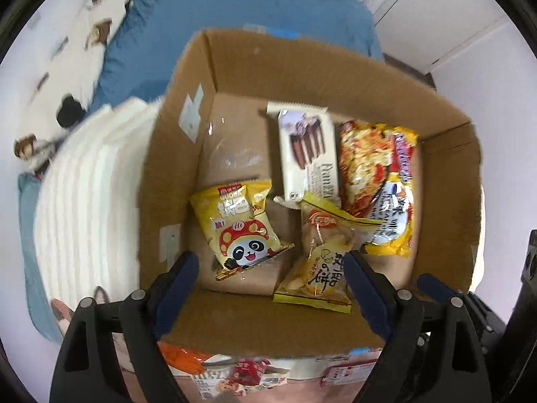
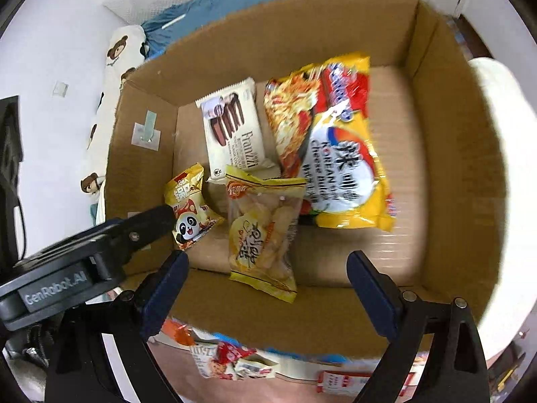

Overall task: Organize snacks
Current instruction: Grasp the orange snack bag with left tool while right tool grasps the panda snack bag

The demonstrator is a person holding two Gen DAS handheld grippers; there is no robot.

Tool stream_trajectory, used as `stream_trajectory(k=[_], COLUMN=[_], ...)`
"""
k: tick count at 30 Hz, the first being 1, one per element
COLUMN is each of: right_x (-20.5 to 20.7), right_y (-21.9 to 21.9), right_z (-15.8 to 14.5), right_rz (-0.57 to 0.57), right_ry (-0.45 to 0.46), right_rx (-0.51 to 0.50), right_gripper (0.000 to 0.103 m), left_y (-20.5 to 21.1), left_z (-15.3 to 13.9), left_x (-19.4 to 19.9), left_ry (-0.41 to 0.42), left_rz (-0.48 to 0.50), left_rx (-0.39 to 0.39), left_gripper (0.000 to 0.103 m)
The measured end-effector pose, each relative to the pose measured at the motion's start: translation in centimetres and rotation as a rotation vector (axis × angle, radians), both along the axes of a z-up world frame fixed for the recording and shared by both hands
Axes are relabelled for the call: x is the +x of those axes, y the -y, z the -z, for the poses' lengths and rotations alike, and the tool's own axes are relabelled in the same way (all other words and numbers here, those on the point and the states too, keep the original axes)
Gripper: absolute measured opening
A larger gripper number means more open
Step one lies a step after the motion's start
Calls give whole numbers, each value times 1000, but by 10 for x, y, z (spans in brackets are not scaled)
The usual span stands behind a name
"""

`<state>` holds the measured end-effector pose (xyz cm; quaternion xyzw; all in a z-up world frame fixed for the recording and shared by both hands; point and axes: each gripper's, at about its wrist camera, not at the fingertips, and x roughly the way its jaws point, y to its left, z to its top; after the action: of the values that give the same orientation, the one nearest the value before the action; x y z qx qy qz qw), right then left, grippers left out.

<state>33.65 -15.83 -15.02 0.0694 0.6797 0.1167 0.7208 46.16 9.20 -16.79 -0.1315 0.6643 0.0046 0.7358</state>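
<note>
An open cardboard box (image 1: 188, 154) (image 2: 446, 154) holds several snacks: a yellow panda packet (image 1: 240, 228) (image 2: 189, 210), a white Franzzi wafer pack (image 1: 307, 152) (image 2: 233, 131), a yellow rice-cracker bag (image 1: 322, 255) (image 2: 263, 231) and a yellow-red noodle pack (image 1: 379, 181) (image 2: 332, 141). My left gripper (image 1: 270, 268) is open and empty above the box's near edge. It also shows in the right wrist view (image 2: 147, 221) at the left. My right gripper (image 2: 266, 268) is open and empty above the near edge, over the rice-cracker bag.
More snack packets (image 1: 241, 372) (image 2: 231, 359) lie on the surface in front of the box. The box sits on a blue bed sheet (image 1: 235, 6). A white folded blanket (image 1: 87, 194) and a bear-print pillow (image 1: 67, 60) lie to the left.
</note>
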Motion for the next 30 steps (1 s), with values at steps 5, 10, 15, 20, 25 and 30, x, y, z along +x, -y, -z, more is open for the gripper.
stream_trajectory(k=[5,10,15,20,25,30], right_x=[-25,-51,-81,-114,-146,-164], right_y=[14,20,27,33,50,93], right_z=[-35,-66,-87,-95,-78,-35], right_rz=[-7,1,15,30,79,221], right_ry=[113,233,281,311,295,245], right_rx=[-49,-64,-17,36,82,74], right_gripper=[97,97,97,95,94,91], left_y=[2,-2,-4,-11,-20,-31], left_z=[-36,-66,-91,-100,-74,-12], left_x=[-25,-55,-94,-132,-171,-194], left_ry=[142,241,328,378,370,240], left_rz=[37,26,11,-28,-67,-107], left_rx=[77,89,89,86,138,117], left_gripper=[88,88,88,88,88,88])
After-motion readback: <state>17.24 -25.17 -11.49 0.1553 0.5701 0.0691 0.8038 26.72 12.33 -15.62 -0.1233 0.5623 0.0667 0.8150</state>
